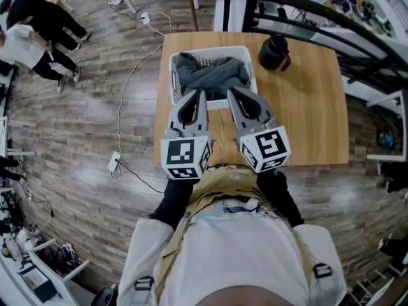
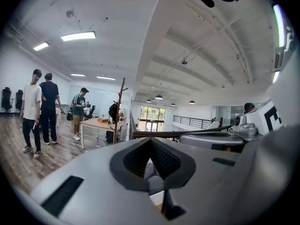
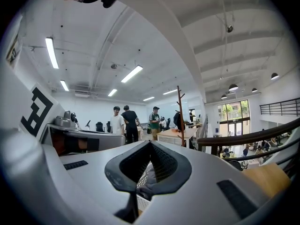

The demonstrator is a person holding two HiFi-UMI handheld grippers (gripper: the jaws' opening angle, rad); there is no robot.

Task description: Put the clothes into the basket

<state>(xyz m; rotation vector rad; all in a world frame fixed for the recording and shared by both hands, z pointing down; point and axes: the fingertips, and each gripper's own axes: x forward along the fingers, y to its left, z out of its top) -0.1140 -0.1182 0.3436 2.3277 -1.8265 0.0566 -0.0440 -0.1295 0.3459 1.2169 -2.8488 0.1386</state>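
A white basket stands at the far side of the wooden table and holds a heap of grey clothes. My left gripper and right gripper hover side by side above the table's near half, tips at the basket's near rim. Both are shut with nothing held. In the left gripper view the left gripper has its jaws meeting, and grey cloth shows through the gap behind the tips. Through the right gripper, the right gripper view shows the basket's mesh.
A black jug stands on the table right of the basket. A cable and power strip lie on the wood floor at the left. A dark railing runs behind the table. People stand far left, near a coat stand.
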